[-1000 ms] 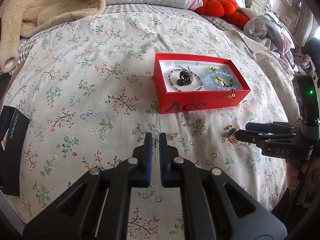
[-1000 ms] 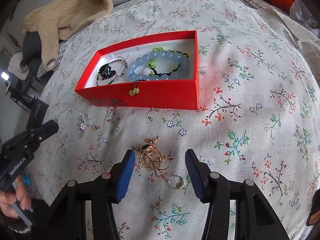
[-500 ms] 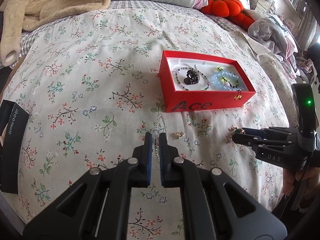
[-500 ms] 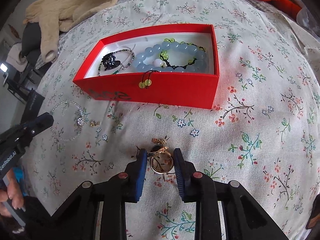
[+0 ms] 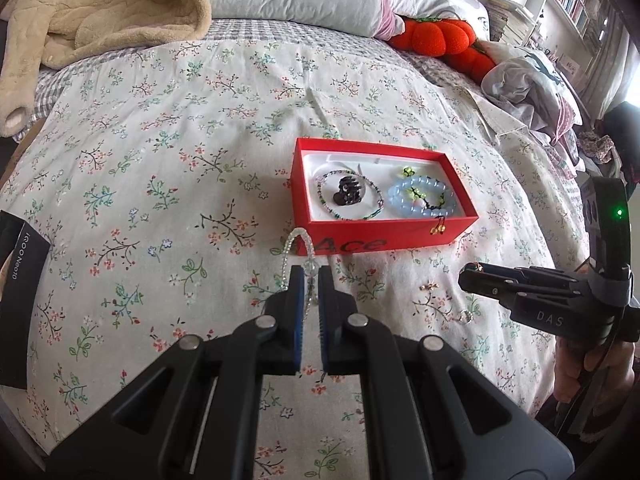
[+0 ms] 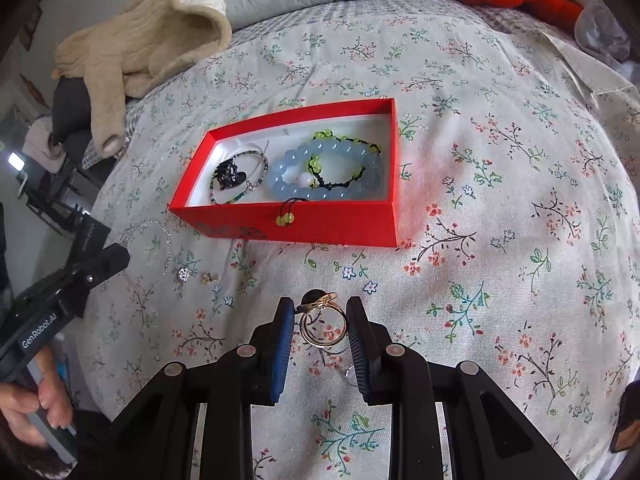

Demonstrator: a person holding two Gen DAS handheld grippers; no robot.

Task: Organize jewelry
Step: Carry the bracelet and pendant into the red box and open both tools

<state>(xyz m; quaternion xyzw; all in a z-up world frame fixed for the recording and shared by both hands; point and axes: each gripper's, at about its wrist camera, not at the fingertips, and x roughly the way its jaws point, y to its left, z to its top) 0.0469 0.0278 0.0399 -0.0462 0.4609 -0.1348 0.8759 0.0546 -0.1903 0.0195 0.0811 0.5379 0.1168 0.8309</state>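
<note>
A red jewelry box (image 5: 400, 236) (image 6: 320, 226) lies open on the floral bedspread and holds a blue bead bracelet (image 6: 326, 172), a thin beaded bracelet and a black clip (image 6: 230, 174). My right gripper (image 6: 322, 326) is shut on a gold ring ornament (image 6: 322, 322) and holds it above the bed, in front of the box. My left gripper (image 5: 310, 280) is shut and empty. A clear crystal bracelet (image 5: 298, 252) (image 6: 150, 248) lies just beyond and under its tips. A small gold earring (image 5: 430, 287) (image 6: 210, 277) and a silver ring (image 5: 464, 316) lie on the bedspread.
A black phone box (image 5: 18, 300) lies at the bed's left edge. A beige blanket (image 5: 88, 4), grey pillows and an orange plush pumpkin (image 5: 432, 36) are at the far end. Crumpled clothes (image 5: 528, 76) lie at far right.
My right gripper closed on the gold ring ornament and lifted it off the bedspread. My left gripper stayed shut and moved forward over the crystal bracelet, closer to the red box.
</note>
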